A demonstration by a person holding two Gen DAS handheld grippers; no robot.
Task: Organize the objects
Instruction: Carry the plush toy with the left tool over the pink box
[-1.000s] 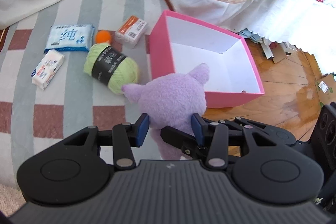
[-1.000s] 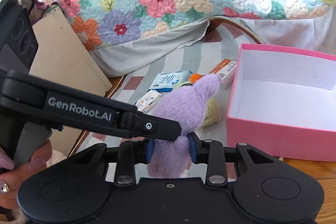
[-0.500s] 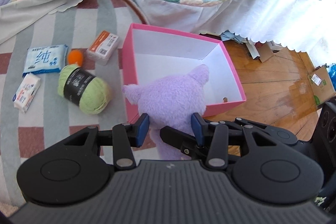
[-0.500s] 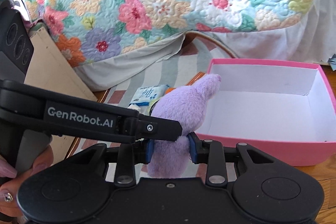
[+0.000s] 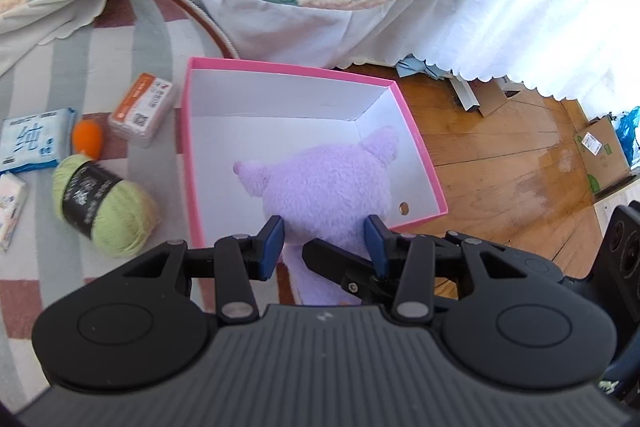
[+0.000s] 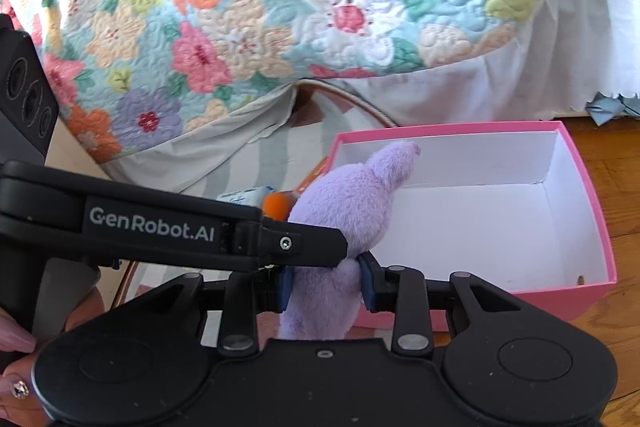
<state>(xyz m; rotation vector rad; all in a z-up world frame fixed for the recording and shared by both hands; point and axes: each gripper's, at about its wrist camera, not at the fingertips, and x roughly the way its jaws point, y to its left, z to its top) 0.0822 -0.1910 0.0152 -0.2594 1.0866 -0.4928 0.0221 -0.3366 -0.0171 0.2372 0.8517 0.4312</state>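
Observation:
A purple plush toy point(image 5: 328, 183) hangs over the near part of the open pink box point(image 5: 288, 67), which is white inside. My left gripper point(image 5: 324, 243) is shut on the plush's body, blue pads pressed into the fur on both sides. My right gripper point(image 6: 326, 285) is shut on the plush's lower part point(image 6: 320, 303). In the right wrist view, one ear of the plush point(image 6: 394, 159) points up over the pink box point(image 6: 592, 227). The left gripper's black arm point(image 6: 172, 227) crosses in from the left and meets the plush.
On the striped rug point(image 5: 36, 291) left of the box lie a green yarn ball point(image 5: 100, 203), an orange ball point(image 5: 86, 139), an orange-white packet point(image 5: 142, 109) and a blue-white tissue pack point(image 5: 32, 143). A flowered quilt point(image 6: 280, 7) hangs behind. Wood floor point(image 5: 500, 163) and a cardboard box point(image 5: 604, 155) are right.
Both grippers have carried the plush to the right, from over the rug beside the yarn to over the pink box. Their hold on it looks unchanged.

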